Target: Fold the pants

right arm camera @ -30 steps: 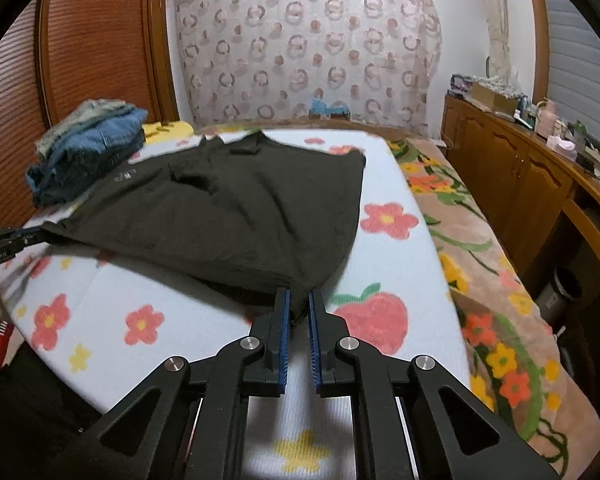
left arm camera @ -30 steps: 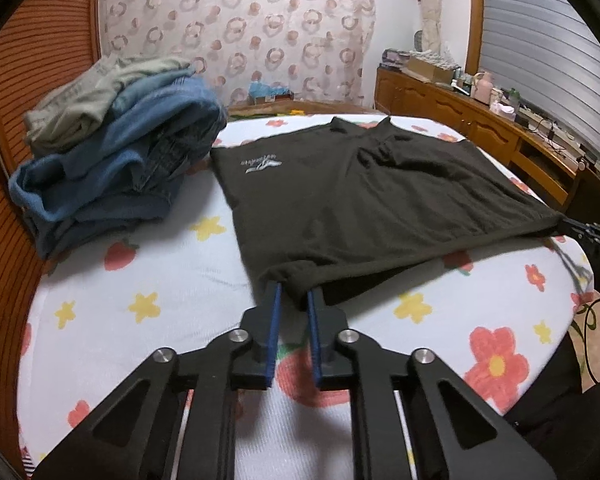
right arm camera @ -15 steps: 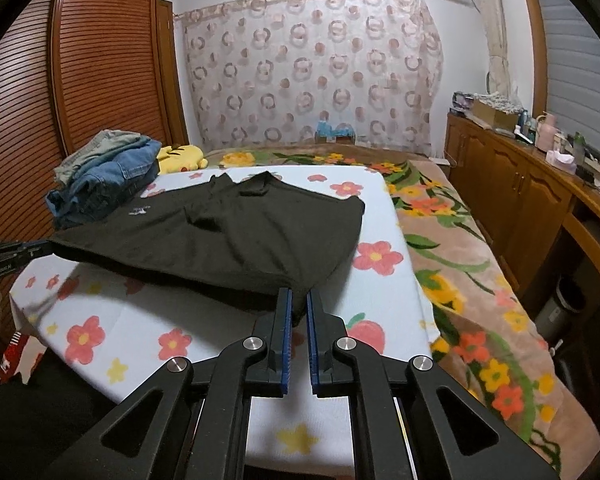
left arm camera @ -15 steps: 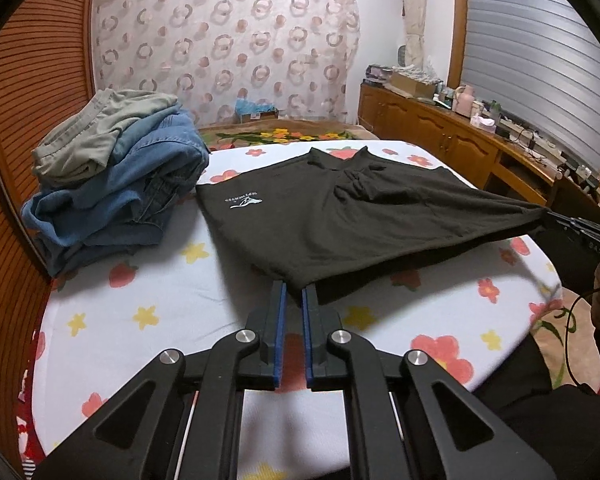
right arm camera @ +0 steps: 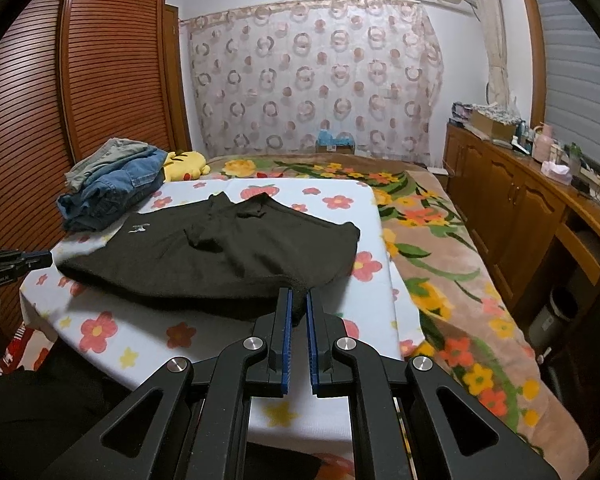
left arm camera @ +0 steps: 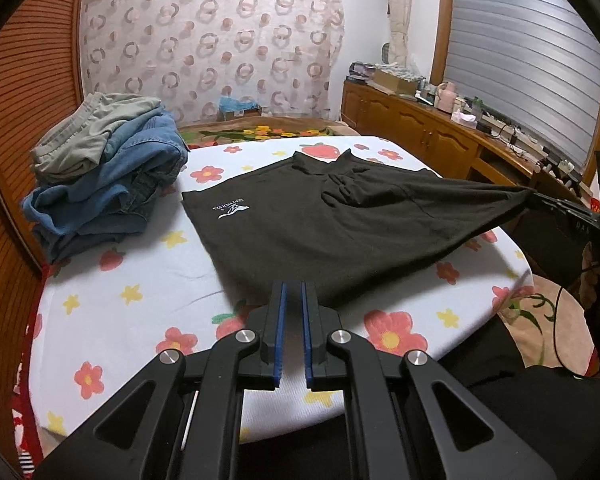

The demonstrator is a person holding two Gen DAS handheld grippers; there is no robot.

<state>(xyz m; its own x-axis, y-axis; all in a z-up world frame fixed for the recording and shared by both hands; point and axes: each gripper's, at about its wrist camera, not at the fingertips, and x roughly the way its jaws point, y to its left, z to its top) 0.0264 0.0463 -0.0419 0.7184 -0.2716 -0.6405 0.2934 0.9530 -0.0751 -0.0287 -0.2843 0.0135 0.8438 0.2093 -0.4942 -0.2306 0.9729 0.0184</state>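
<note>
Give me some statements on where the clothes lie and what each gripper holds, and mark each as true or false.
1. The left gripper is shut on a corner of the dark pants. True.
2. The right gripper is open and holds nothing. False: it is also shut on the dark pants, at another corner.
3. A pile of folded jeans lies on the flowered sheet beside the pants. True.
4. The pants lie on top of the jeans pile. False: they are apart, with bare sheet between them.
5. A white logo shows on the pants. True.
</note>
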